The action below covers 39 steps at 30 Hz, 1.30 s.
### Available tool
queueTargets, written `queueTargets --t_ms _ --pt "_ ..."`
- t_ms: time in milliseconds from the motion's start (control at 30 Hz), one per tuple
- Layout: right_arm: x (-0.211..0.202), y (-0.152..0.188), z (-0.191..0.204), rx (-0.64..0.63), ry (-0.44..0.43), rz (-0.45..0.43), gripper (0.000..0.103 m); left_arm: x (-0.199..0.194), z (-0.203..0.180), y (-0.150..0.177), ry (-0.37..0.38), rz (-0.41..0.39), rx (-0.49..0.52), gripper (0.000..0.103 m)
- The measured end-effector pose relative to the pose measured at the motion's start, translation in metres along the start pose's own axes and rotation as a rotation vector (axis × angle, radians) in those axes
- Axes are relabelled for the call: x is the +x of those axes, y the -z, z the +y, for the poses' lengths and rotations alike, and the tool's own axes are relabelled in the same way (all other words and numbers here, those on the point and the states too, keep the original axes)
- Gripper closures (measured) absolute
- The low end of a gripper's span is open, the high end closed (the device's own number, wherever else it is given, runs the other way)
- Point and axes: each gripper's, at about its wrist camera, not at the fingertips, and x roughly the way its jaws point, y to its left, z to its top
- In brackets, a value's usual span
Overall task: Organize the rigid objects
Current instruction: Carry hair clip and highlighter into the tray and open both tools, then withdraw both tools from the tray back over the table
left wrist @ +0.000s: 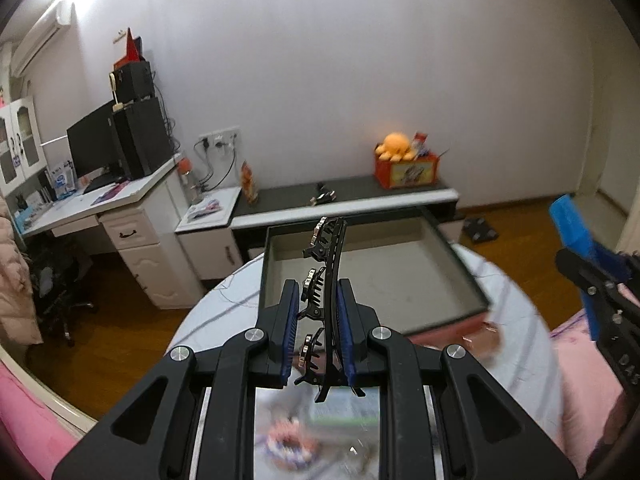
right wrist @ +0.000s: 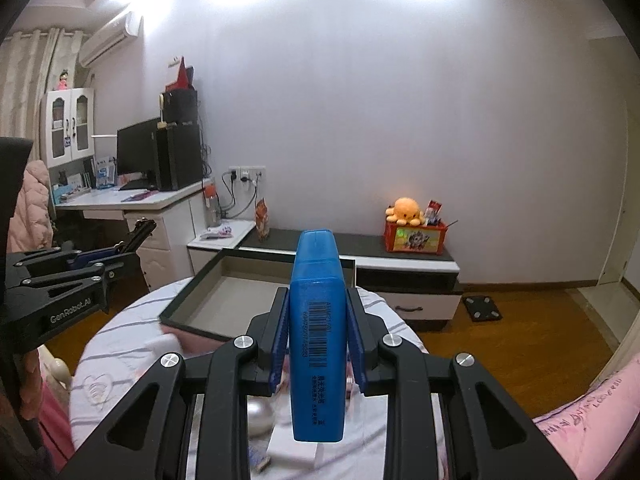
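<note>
Above tray point(left wrist: 460, 264): left gripper point(left wrist: 318, 322) fingers clamp black hair clip point(left wrist: 330, 280); right gripper point(right wrist: 317, 332) fingers grip blue, seemingly plastic case point(right wrist: 318, 320).

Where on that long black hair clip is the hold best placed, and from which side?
On the lower half of the black hair clip, squeezing its flat sides from either side, as the left hand-held gripper does now. The clip is long, thin and curved, with teeth along one edge; pads on the broad faces probably keep it from twisting, and its tip stays free above the open tray.
</note>
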Motion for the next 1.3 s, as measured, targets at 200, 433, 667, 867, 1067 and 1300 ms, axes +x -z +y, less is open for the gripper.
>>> queueTargets --t_ms 200,433,667,867,1067,1300 --pt "0.09 -0.001 -0.012 0.013 -0.054 0.136 0.076 0.092 -0.007 -0.01 0.004 0.18 0.037 0.084" --pt "0.156 0.018 -0.011 -0.01 -0.107 0.281 0.076 0.154 -0.008 0.002 -0.027 0.326 0.051 0.084" --pt "0.165 0.019 -0.009 -0.008 -0.106 0.289 0.073 0.173 -0.004 0.006 -0.029 0.405 0.032 0.038" --pt "0.159 0.012 -0.011 0.031 -0.089 0.26 0.017 0.166 0.0 0.007 -0.03 0.372 0.026 0.005" --pt "0.153 0.007 -0.018 0.05 -0.09 0.259 0.017 0.154 0.007 0.004 -0.03 0.37 0.006 0.005" --pt "0.114 -0.001 -0.026 0.065 -0.065 0.217 0.017 0.103 0.008 0.003 -0.024 0.313 -0.021 0.005"
